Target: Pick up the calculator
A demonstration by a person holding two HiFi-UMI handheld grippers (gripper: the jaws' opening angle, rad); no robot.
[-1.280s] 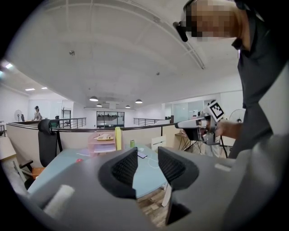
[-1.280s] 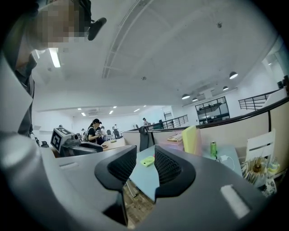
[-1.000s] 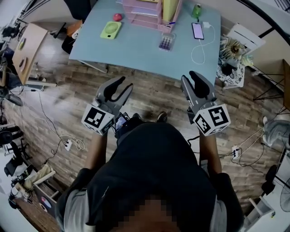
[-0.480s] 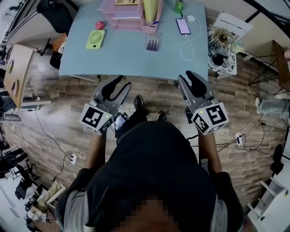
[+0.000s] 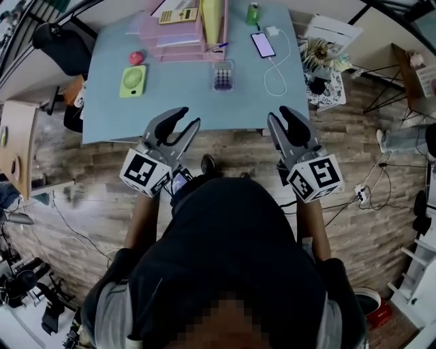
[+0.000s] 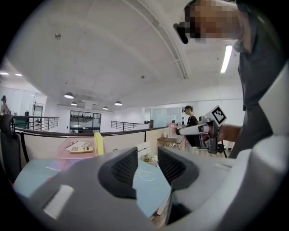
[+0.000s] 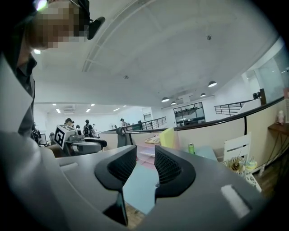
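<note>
A beige calculator point(image 5: 178, 15) lies on top of the pink drawer unit point(image 5: 178, 39) at the far side of the light blue table point(image 5: 184, 102); it also shows in the left gripper view as a calculator point(image 6: 81, 149) on the pink unit. My left gripper point(image 5: 187, 117) and right gripper point(image 5: 281, 114) hover at the table's near edge, far from the calculator. Both stand open with nothing between the jaws, as the left gripper point(image 6: 146, 164) and right gripper point(image 7: 145, 167) views confirm.
On the table are a green hand fan point(image 5: 133, 80), a red ball point(image 5: 137, 57), a small purple-keyed object point(image 5: 223, 75), a phone point(image 5: 261, 45) on a white cable point(image 5: 276, 71), a green bottle point(image 5: 253, 13) and a yellow folder point(image 5: 212, 17). A cluttered side stand point(image 5: 320, 51) is to the right.
The person has stepped toward the table, which has come nearer in view; both grippers now reach its near edge. Both grippers stay open as before.
</note>
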